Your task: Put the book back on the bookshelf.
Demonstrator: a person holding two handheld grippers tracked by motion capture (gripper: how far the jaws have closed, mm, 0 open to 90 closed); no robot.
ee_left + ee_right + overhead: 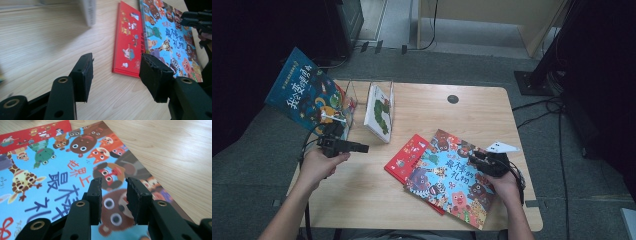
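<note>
A blue picture book with cartoon animals lies flat at the table's front right, partly on top of a red book. My right gripper hovers over the blue book's right side. In the right gripper view its jaws stand a little apart above the cover, with nothing pinched between them. My left gripper is held level above the table's left part and points right toward the red book. Its jaws are wide open and empty.
A clear stand at the back left holds an upright white book. A blue book leans out past the table's left edge. A black round grommet sits in the wooden table.
</note>
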